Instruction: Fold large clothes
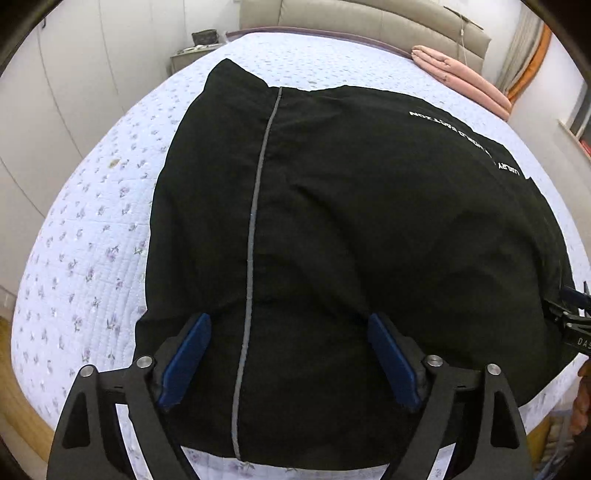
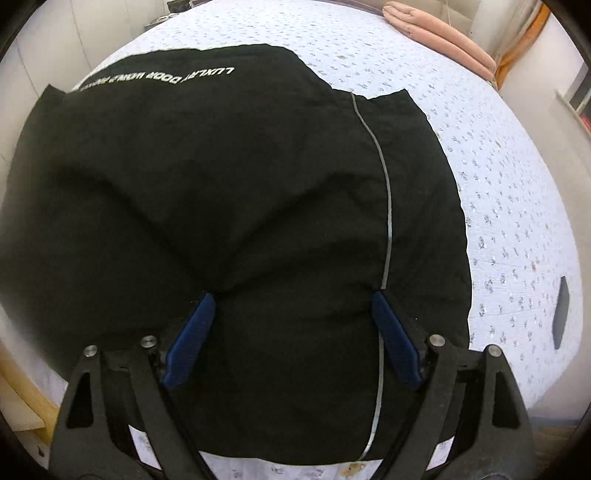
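Bedroom scene, bed with a quilted pale-lilac floral bedspread [image 1: 92, 229] filling both views, beige padded headboard [image 1: 369, 22] at the far end. Far left in the left wrist view: white wardrobe doors [image 1: 55, 92], then a small nightstand [image 1: 188, 55] with a dark bag on it. Black garment [image 1: 351, 221] lies folded and flat on the bedspread, near edge close to the bed's front edge. Thin grey piping stripe [image 1: 255, 221] runs lengthwise down the garment's left part; a matching stripe [image 2: 388, 206] shows on its right part in the right wrist view. White print near the far edge, upside down to the cameras, reads "LUXURY DOOR WORLD" [image 2: 177, 75] plus more letters too blurred to read. Left gripper [image 1: 290, 356] hangs above the near part of the garment, blue pads spread wide, nothing pinched. Right gripper [image 2: 291, 339] same, jaws spread wide over the cloth, stripe beside its right pad. Folded pink blanket [image 1: 465, 77] sits at the far right by the headboard. Small dark object [image 2: 561, 317] on the bedspread at far right, cannot tell what.
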A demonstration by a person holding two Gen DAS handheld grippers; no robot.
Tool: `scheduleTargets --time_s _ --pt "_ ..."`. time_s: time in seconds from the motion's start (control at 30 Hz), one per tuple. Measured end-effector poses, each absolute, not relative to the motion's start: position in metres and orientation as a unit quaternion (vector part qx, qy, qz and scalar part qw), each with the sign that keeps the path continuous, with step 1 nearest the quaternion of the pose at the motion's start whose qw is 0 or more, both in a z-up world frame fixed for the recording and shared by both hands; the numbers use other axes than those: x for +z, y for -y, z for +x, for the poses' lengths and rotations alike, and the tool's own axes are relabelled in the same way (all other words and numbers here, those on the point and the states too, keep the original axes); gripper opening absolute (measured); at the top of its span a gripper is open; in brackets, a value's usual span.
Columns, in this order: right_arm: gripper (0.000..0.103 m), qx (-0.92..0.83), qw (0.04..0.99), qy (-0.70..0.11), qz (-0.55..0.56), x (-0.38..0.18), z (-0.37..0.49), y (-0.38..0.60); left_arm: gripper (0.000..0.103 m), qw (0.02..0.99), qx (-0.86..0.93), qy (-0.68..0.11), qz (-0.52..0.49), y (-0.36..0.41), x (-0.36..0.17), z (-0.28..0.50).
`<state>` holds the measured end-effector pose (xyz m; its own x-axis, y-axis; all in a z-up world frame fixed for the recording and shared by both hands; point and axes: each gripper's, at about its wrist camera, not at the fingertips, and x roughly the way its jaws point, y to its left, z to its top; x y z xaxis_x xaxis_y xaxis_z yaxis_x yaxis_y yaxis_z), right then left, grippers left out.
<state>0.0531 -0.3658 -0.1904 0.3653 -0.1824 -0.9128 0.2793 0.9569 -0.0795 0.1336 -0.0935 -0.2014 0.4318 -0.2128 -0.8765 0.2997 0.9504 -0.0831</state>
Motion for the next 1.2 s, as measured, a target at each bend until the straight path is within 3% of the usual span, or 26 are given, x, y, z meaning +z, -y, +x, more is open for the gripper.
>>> scheduleTargets --time_s 0.07,0.47,0.73,1.2 --pt "0.093 -0.146 0.821 -0.549 0.052 -0.191 0.052 0.372 0.089 0.846 -0.150 -0.510 0.047 0.091 -0.196 0.133" --pt "0.094 -0.150 0.821 -0.527 0.159 -0.142 -0.012 0.397 0.088 0.868 -0.147 -0.473 0.045 0.056 -0.121 0.077" --pt "0.094 -0.178 0.813 -0.529 0.165 -0.120 -0.039 0.386 0.088 0.882 -0.116 -0.453 0.060 0.048 -0.090 0.044" --pt "0.097 -0.174 0.866 -0.444 0.151 0.000 -0.089 0.343 0.089 0.933 -0.116 -0.335 0.063 0.055 0.041 -0.034"
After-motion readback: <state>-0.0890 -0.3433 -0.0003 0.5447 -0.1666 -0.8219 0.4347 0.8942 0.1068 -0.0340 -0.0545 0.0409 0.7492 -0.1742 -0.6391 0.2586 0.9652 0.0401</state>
